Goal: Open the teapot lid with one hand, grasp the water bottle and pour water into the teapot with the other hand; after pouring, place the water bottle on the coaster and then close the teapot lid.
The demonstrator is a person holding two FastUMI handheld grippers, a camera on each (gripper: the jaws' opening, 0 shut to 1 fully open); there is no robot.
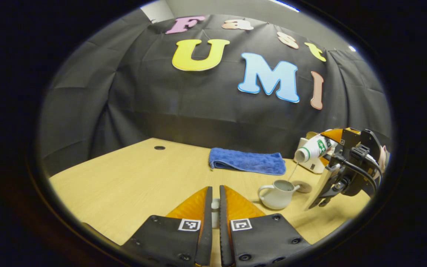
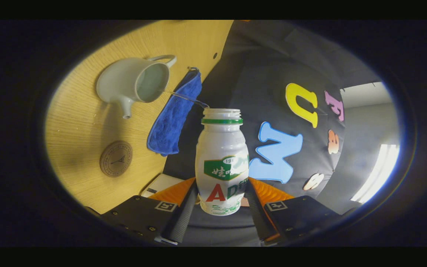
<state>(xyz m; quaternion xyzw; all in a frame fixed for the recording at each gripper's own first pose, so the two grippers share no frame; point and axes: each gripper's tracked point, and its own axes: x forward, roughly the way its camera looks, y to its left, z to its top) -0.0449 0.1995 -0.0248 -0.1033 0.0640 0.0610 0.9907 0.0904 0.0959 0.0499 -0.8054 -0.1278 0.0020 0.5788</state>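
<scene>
One water bottle (image 2: 221, 163), mouth toward teapot (image 2: 133, 83)

At about six o'clock in the left gripper view, a small pale object (image 1: 215, 213) sits pinched in the narrow gap between the fingers, so hidden by them that I cannot tell whether it is the teapot's lid. At four o'clock, the white box (image 1: 311, 163) beyond the white plastic water bottle (image 1: 311, 149) is mostly covered by bottle and right gripper (image 1: 337, 165). In the right gripper view, the fingers hide the bottle's base at six o'clock.
</scene>
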